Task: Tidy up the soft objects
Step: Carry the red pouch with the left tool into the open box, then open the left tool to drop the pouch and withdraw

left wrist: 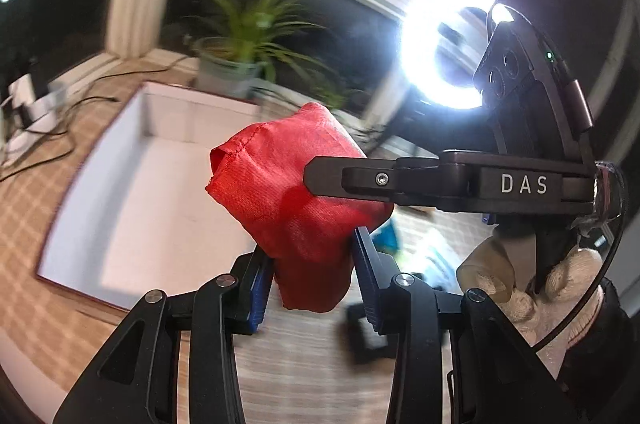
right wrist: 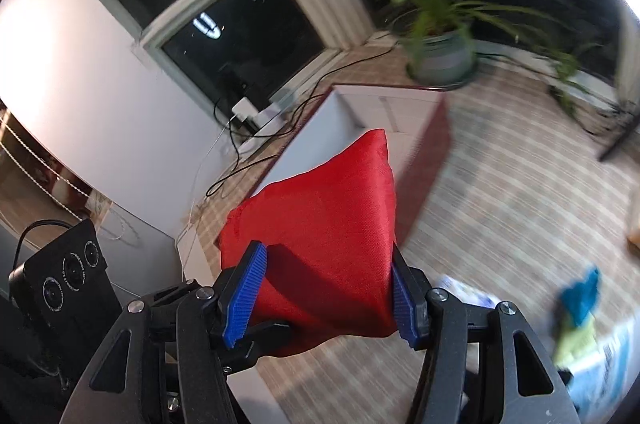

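Left wrist view: left gripper [left wrist: 312, 276] is clamped on the lower end of the red fabric bundle [left wrist: 292, 192], carried in the air beside the white box [left wrist: 132, 184], with the right gripper's finger lying against its upper side. Right wrist view: right gripper [right wrist: 328, 288] pinches the same red fabric bundle [right wrist: 320, 236] above the counter [right wrist: 500, 192], the white box [right wrist: 320, 136] just ahead. Looks like the transport step; next move calls for both grippers to bring the bundle over the box opening, then release.

Green leafy potted plant [right wrist: 438, 52] in grey pot by dark window [right wrist: 240, 36]; bright white ring light [left wrist: 444, 52]; black cables [right wrist: 256, 144] on checked floor.
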`<state>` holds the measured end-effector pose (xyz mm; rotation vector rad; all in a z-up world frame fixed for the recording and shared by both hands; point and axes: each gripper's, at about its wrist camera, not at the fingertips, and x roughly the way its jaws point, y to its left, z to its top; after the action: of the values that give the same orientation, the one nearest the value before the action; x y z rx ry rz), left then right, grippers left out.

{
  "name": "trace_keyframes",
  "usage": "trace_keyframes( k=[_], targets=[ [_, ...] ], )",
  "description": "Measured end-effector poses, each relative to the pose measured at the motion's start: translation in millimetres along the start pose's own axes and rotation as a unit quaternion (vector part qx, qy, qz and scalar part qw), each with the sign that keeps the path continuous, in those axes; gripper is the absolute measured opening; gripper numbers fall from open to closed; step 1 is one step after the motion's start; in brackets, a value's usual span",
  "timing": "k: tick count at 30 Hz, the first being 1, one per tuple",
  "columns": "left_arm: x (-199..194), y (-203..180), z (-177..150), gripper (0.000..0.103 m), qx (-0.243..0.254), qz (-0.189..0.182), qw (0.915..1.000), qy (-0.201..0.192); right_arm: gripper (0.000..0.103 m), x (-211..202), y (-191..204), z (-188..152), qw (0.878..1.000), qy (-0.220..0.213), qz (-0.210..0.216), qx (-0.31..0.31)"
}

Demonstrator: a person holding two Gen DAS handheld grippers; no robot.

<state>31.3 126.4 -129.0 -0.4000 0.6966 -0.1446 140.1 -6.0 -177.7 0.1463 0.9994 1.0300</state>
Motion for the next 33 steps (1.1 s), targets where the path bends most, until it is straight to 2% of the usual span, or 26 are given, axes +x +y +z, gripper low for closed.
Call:
trace_keyframes(
  k=[6,14,23,27,33],
  targets=[
    [10.9,56.1,18.7,0.037,-0.029,0.037,0.9988,0.012,0.054,66.7,15.2,28.2,0.999,0.04,0.004,-0.011],
    [31.8,94.5,24.7,0.037,-0.045,0.062,0.9961,0.043,0.054,115.7,17.9,43.7,0.997,0.074,-0.011,-0.017],
    [48.5,107.5,27.3,0.037,-0.049,0.077,0.9929,0.076,0.054,138.2,12.9,51.4,0.994,0.095,-0.041,-0.021],
    [48.7,109.9,26.9,0.037,-0.047,0.083,0.9924,0.077,0.054,140.4,12.3,53.1,0.994,0.093,-0.061,-0.025],
    [42.4,111.7,28.3,0.037,-0.048,0.089,0.9925,0.069,0.054,135.5,11.3,52.4,0.994,0.084,-0.067,-0.025]
  ],
)
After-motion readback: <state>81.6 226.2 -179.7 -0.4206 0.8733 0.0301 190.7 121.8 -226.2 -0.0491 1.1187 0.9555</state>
